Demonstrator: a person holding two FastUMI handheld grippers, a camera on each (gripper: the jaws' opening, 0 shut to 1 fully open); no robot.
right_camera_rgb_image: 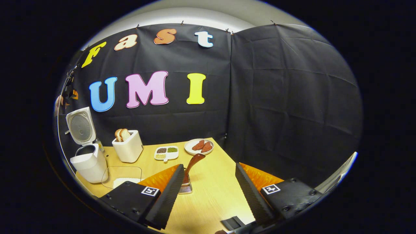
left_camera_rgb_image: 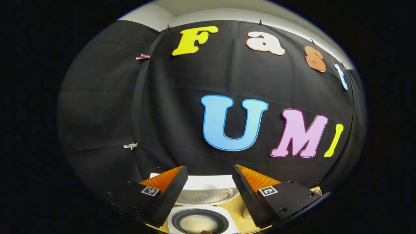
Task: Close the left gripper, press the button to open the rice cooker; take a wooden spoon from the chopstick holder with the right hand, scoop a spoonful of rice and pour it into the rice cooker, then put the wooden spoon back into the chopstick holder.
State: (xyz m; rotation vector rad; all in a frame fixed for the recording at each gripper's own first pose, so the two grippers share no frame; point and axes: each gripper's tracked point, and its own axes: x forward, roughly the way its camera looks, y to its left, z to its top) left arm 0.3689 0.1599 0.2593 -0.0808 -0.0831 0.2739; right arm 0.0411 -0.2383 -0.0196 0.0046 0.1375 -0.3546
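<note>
In the left gripper view the white rice cooker (left_camera_rgb_image: 203, 213) sits just below and ahead with its lid up, and white rice lies in its dark inner pot (left_camera_rgb_image: 199, 223). My left gripper (left_camera_rgb_image: 209, 182) hangs open above it, holding nothing. In the right gripper view the open rice cooker (right_camera_rgb_image: 85, 152) stands at the table's left. The wooden spoon (right_camera_rgb_image: 192, 164) stands upright in the chopstick holder (right_camera_rgb_image: 186, 188), just beside the left finger of my right gripper (right_camera_rgb_image: 209, 180). That gripper is open and holds nothing.
On the wooden table (right_camera_rgb_image: 214, 191) stand a white toaster with bread slices (right_camera_rgb_image: 127, 146), a small divided dish of grains (right_camera_rgb_image: 166, 152), a plate with reddish slices (right_camera_rgb_image: 199, 146) and a clear tray with rice (right_camera_rgb_image: 122, 178). A dark object (right_camera_rgb_image: 232, 223) lies at the near edge.
</note>
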